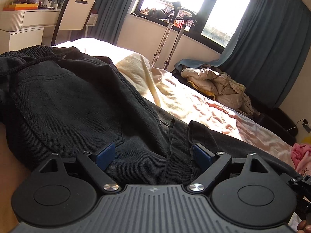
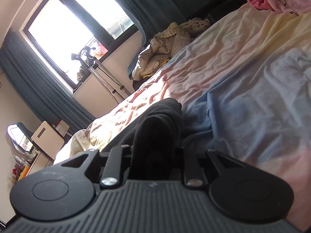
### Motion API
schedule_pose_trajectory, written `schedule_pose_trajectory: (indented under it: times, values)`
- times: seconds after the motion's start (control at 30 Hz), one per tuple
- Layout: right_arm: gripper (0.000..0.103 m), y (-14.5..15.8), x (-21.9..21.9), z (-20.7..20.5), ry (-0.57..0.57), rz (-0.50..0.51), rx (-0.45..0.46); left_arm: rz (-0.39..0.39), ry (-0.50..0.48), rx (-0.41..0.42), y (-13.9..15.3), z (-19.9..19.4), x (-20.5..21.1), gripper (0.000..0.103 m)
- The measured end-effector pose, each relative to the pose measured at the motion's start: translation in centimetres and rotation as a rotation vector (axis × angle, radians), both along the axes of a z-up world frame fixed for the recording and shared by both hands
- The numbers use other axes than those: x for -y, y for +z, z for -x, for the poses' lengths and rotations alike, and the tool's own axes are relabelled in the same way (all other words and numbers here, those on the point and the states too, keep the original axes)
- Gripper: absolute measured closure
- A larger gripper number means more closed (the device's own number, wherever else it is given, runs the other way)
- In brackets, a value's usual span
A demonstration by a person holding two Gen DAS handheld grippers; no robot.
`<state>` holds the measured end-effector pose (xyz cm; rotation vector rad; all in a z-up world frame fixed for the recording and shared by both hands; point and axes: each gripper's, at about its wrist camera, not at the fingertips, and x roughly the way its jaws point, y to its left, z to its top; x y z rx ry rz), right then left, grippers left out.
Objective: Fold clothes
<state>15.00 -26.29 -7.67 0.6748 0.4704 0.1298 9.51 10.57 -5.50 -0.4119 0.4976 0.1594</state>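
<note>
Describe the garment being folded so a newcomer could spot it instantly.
Start at the bed under the window. The black trousers lie across its near side, elastic drawstring waistband at the far end. They are the only dark garment there; the pink cloth sits apart.

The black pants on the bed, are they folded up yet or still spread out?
Still spread out: the black pants lie flat across the bed, waistband and pocket showing. One end is bunched between the right gripper fingers.

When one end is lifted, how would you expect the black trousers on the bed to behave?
The black trousers lie creased and slack, so they will probably droop. The denim-like weave and thick seams suggest some weight. The right tongs already bunch a fold, so it likely grips without slipping.
</note>
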Motion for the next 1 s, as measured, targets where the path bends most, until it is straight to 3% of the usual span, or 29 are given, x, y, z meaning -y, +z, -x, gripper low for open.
schedule_pose_trajectory:
  times: [0.07,0.2,0.33,0.43,0.57,0.7,0.73,0.83,0.93,1.0]
  values:
    - [0.081,1.9,0.5,1.3,-0.021,0.006,0.049,-0.017,0.005,0.037,0.8,0.9,0.0,0.014]
    - [0.081,4.1,2.9,3.2,-0.075,-0.050,0.104,-0.149,-0.044,0.043,1.5,0.7,2.0,0.013]
    - [0.081,6.1,5.7,5.1,-0.140,-0.050,0.172,-0.198,-0.126,-0.001,1.1,-1.1,5.3,0.012]
    - [0.081,7.6,7.3,6.1,-0.190,-0.012,0.230,-0.234,-0.233,-0.051,0.6,-3.1,9.8,0.012]
    - [0.081,9.0,10.0,7.3,-0.241,0.033,0.326,-0.314,-0.350,-0.026,-0.4,-4.3,16.7,0.012]
    - [0.081,9.3,11.9,8.3,-0.288,0.100,0.385,-0.273,-0.457,-0.064,-2.6,-5.6,22.0,0.012]
    - [0.081,9.2,12.0,8.2,-0.286,0.123,0.392,-0.313,-0.469,-0.070,-3.3,-5.7,23.4,0.012]
    - [0.081,8.6,11.9,7.5,-0.268,0.180,0.393,-0.390,-0.465,-0.081,-4.4,-5.8,24.7,0.012]
    - [0.081,8.4,10.9,6.6,-0.240,0.233,0.408,-0.354,-0.489,-0.125,-3.6,-5.9,21.8,0.012]
    - [0.080,8.6,9.8,6.1,-0.222,0.276,0.420,-0.380,-0.486,-0.087,-1.9,-5.1,18.9,0.012]
